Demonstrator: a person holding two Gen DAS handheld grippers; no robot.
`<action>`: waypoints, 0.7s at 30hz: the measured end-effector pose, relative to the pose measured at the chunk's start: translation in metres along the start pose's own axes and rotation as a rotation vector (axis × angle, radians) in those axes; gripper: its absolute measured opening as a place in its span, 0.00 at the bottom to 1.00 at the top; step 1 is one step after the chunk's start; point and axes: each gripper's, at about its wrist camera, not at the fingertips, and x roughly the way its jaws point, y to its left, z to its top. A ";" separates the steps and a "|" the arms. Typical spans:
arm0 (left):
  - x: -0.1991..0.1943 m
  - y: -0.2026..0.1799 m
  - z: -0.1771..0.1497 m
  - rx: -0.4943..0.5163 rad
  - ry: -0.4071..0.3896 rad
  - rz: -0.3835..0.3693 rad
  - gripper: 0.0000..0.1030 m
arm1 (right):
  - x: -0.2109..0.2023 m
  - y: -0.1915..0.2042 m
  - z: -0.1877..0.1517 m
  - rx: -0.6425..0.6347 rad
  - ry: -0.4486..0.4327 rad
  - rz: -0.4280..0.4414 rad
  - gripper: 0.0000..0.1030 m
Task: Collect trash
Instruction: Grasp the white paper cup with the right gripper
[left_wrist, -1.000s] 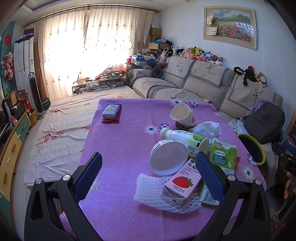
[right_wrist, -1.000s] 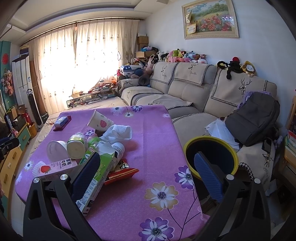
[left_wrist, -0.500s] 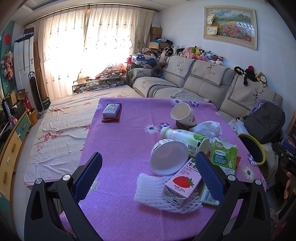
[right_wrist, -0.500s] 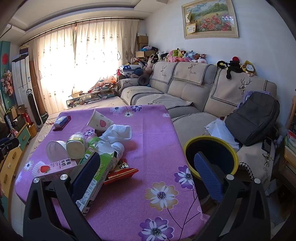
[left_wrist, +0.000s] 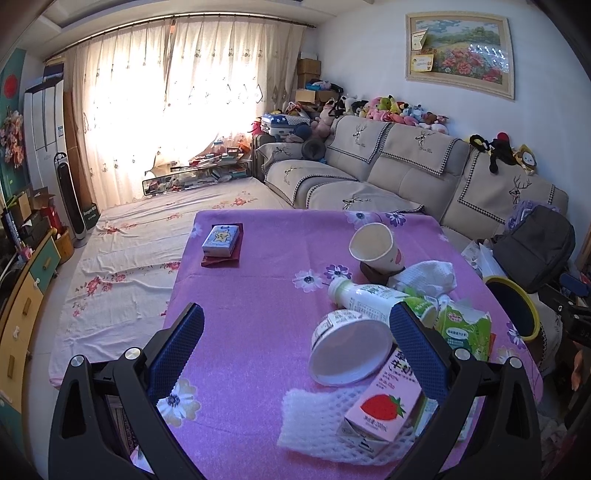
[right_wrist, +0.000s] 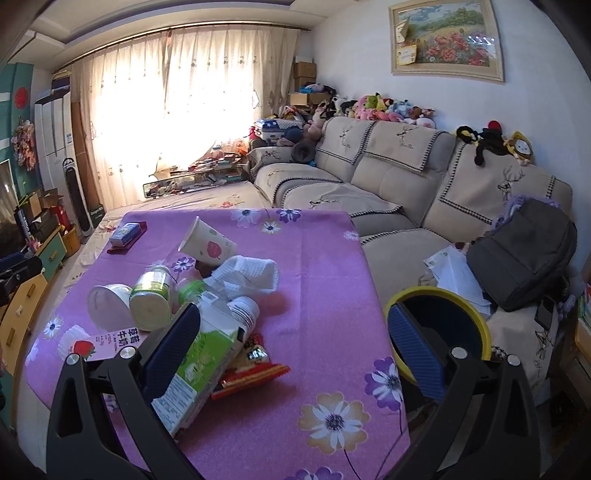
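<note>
We see the left claw (left_wrist: 295, 341) with blue pads spread wide, holding nothing, above the desk in purple flowered cloth (left_wrist: 258, 295). Just under its right finger lies a pink strawberry milk carton (left_wrist: 382, 410) on a white foam net sleeve (left_wrist: 314, 417). Slightly beyond, between the fingers, a white round tub (left_wrist: 349, 349) on its side, touching a white bottle with green label (left_wrist: 373, 297). Further right, a green juice carton (left_wrist: 465, 328), then a crumpled white towel (left_wrist: 428, 275) and a tipped paper cup (left_wrist: 375, 249). Our right claw (right_wrist: 291, 339) is also spread apart and empty; its left finger overlaps the green juice carton, with a red snack wrapper (right_wrist: 251, 371) beside. Behind its right finger, off the desk edge, stands a yellow-rimmed black bin (right_wrist: 439, 295). Far back, a beige sofa (right_wrist: 388, 177).
</note>
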 end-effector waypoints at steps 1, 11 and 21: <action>0.008 0.002 0.005 -0.004 -0.005 0.009 0.97 | 0.009 0.004 0.009 -0.013 0.007 0.028 0.94; 0.094 0.020 0.053 -0.048 -0.010 0.029 0.97 | 0.121 0.076 0.094 -0.155 0.170 0.174 0.86; 0.122 0.037 0.058 -0.065 -0.005 0.009 0.97 | 0.217 0.145 0.107 -0.342 0.362 0.074 0.41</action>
